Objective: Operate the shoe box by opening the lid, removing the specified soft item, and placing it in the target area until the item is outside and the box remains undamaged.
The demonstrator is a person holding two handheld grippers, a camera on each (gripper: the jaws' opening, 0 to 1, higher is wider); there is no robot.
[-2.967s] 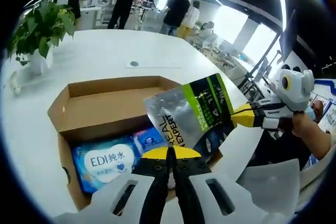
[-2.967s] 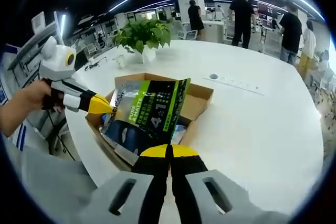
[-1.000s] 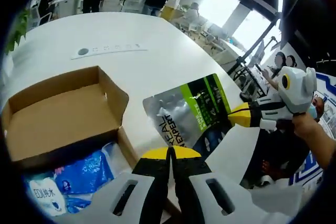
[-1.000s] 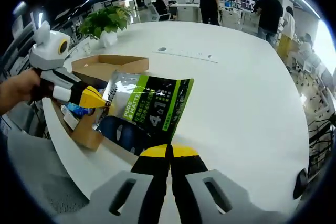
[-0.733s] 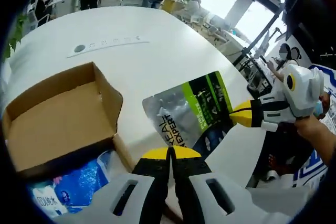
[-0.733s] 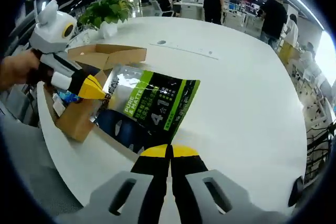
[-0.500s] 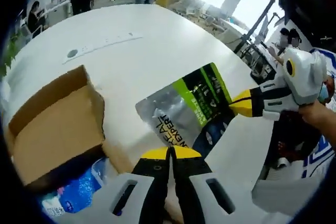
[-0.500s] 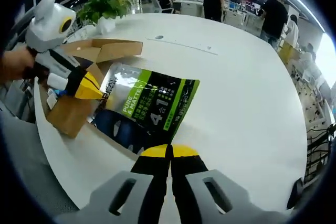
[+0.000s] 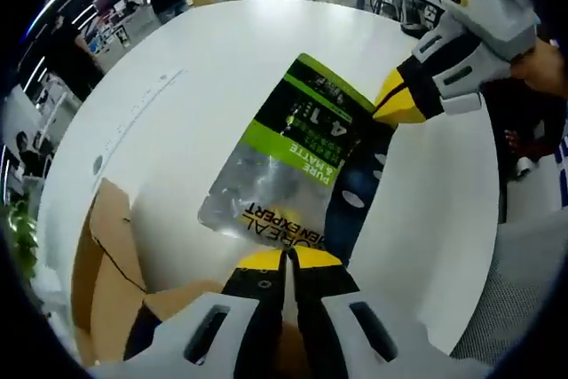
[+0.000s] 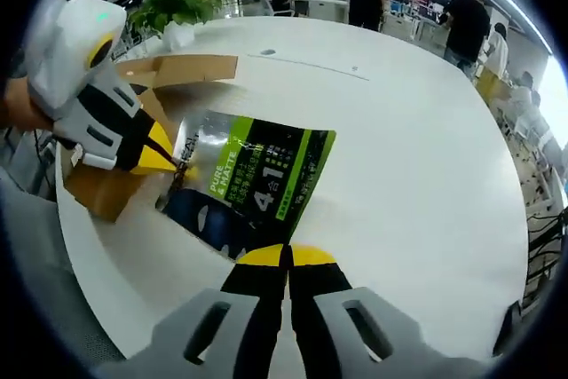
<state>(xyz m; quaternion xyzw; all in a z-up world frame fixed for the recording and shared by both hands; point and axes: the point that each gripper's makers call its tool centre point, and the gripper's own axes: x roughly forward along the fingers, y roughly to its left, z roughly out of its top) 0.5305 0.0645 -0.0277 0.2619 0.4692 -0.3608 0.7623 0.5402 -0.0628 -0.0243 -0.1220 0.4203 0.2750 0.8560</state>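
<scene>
Pouch (image 9: 297, 161) is out of the box (image 9: 102, 286) and held between both grippers over the white worktop (image 9: 204, 68).

Left gripper (image 9: 286, 259): jaws together, clamped on the pouch's near edge, just ahead of the tips. In the right gripper view it comes in from the left side, yellow tips on the pouch's silver corner.

Right gripper (image 10: 286, 257): jaws together, clamped on the pouch's dark bottom edge, directly ahead of the tips. In the left gripper view its yellow tips meet the far right edge of the pouch (image 10: 253, 179).

Two opposite grips keep the soft pouch stretched flat so that it does not sag or fold; the printed face is up and near-level, which suggests it is being brought low to lie flat on the worktop.

Box (image 10: 146, 122) sits open to the left of the right jaws, beyond the pouch, flap raised; no visible tear or crush. Pouch appears close to the worktop; contact cannot be told.

Judgement: placement step, nearly done. Remaining: set down, release both.
</scene>
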